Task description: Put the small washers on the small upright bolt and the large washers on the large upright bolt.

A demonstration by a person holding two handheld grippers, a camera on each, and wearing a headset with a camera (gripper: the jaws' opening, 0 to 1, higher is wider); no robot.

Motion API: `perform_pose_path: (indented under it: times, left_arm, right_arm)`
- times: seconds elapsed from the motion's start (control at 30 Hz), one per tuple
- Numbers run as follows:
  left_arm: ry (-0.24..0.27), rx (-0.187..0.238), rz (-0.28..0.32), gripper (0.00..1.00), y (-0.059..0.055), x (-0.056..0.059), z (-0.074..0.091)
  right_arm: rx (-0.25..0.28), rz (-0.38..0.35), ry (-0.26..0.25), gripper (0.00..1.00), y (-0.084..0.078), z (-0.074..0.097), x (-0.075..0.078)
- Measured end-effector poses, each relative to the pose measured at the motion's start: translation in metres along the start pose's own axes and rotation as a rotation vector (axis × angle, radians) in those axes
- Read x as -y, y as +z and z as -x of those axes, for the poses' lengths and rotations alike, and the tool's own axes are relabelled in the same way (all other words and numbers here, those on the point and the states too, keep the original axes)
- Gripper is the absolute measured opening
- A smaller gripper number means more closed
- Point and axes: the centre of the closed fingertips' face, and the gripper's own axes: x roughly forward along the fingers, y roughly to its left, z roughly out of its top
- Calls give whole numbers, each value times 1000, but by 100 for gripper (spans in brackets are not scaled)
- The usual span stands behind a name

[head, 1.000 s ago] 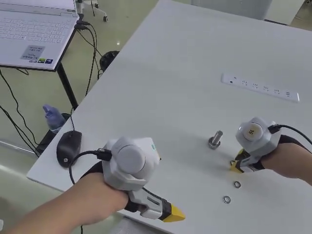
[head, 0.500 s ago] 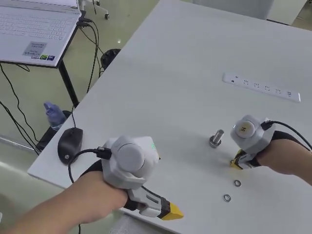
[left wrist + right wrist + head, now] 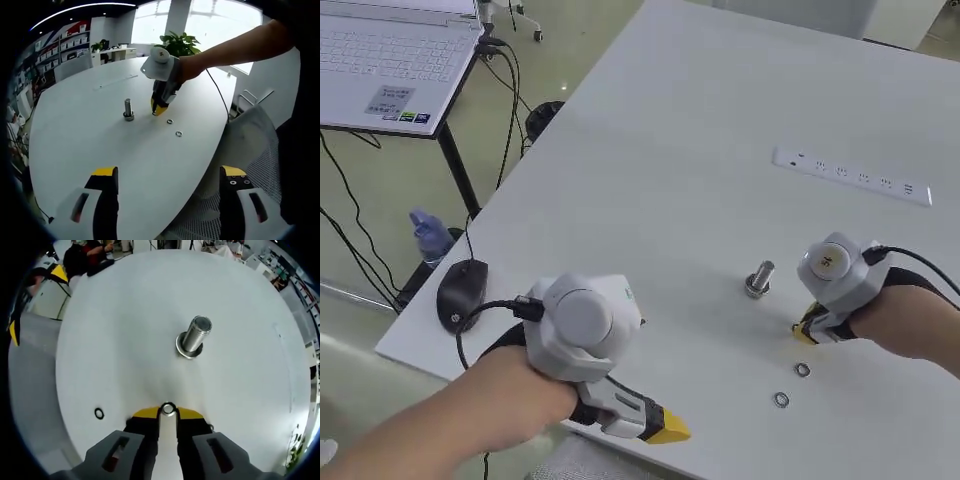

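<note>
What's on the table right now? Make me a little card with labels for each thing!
table: white
upright bolt: standing up, nothing gripping it
right hand-held gripper: shut on a washer, tips low by the tabletop, near the bolt
left hand-held gripper: open, holding nothing
loose washer: lying flat on the table
second loose washer: lying flat close by
power strip: on the table beyond the bolt

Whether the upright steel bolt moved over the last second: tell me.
No. The upright steel bolt keeps its spot relative to the white power strip; just the camera shifted slightly.
</note>
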Motion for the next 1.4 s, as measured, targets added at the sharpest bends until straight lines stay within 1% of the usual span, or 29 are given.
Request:
perform_pose_path:
  times: [0.03,0.07,0.1,0.23,0.4,0.43,0.53,0.63,0.7,0.87,1.0,1.1,1.17,1.23,1.4]
  left_arm:
    - [-2,6,2,84,2,1,0]
    - [-5,25,10,85,6,2,1]
    - [-1,33,17,85,9,2,1]
    - [27,48,23,88,12,0,0]
    - [61,71,53,93,14,-1,-1]
    - [72,72,61,93,13,-2,-1]
    - [83,82,78,93,13,-4,-1]
    - [104,101,80,96,15,-6,0]
    - [106,103,82,96,15,-7,0]
    - [114,115,80,97,21,-8,0]
    - [113,112,76,98,24,-6,-2]
    - [110,107,79,99,23,-6,-5]
    - [108,103,81,99,21,-6,-7]
    - [105,103,82,99,22,-4,-7]
    - [107,98,84,99,22,-4,-9]
  right_arm:
    - [2,0,1,13,-1,2,0]
    - [8,2,2,13,-1,5,0]
    - [10,3,3,13,-2,7,0]
    - [18,5,3,13,-8,16,-1]
    - [31,-1,2,13,-17,26,1]
    - [34,-2,1,13,-19,29,2]
    - [36,-4,1,13,-25,34,3]
    - [36,-9,2,13,-32,36,4]
    - [37,-12,0,13,-37,37,5]
    - [31,-26,-5,13,-52,44,7]
    - [26,-37,-10,13,-62,48,11]
    - [22,-45,-14,13,-67,51,14]
    - [22,-48,-17,13,-69,53,16]
    - [24,-53,-18,13,-69,54,16]
    - [25,-50,-21,13,-67,58,13]
